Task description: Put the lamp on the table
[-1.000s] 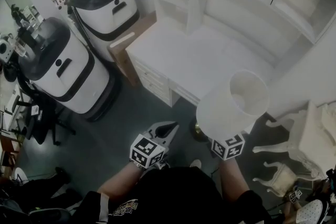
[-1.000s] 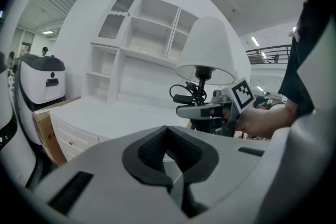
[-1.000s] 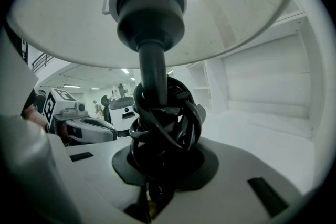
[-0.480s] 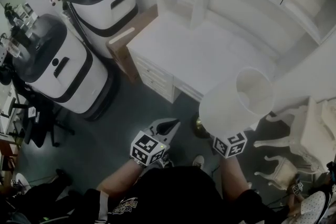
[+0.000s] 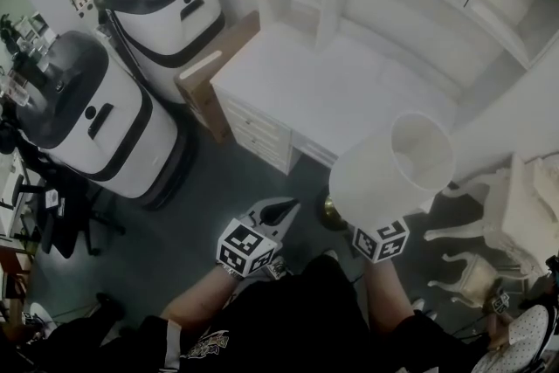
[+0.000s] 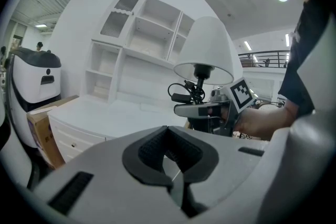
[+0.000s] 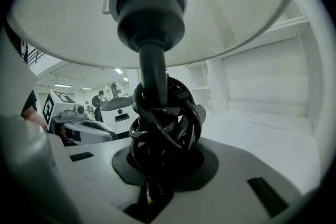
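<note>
Head view: the white-shaded lamp with a dark stem [image 5: 389, 170] hangs in the air at four o'clock, off the near edge of the white desk-style table [image 5: 323, 92]. Left gripper view: the left gripper [image 6: 170, 157] has its jaws together, empty. Right gripper view: the right gripper [image 7: 157, 178] is clamped on the cord-wrapped stem, mid-carry; next, I'd say, the base goes over the tabletop and down upright.

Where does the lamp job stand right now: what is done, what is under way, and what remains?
Done: the lamp is picked up, with its dark stem and bundled cord clamped in the right claw. In hand: it is held upright in the air by the front of the white desk. Left: setting it down on the desk top. The left claw is shut and empty.
</note>
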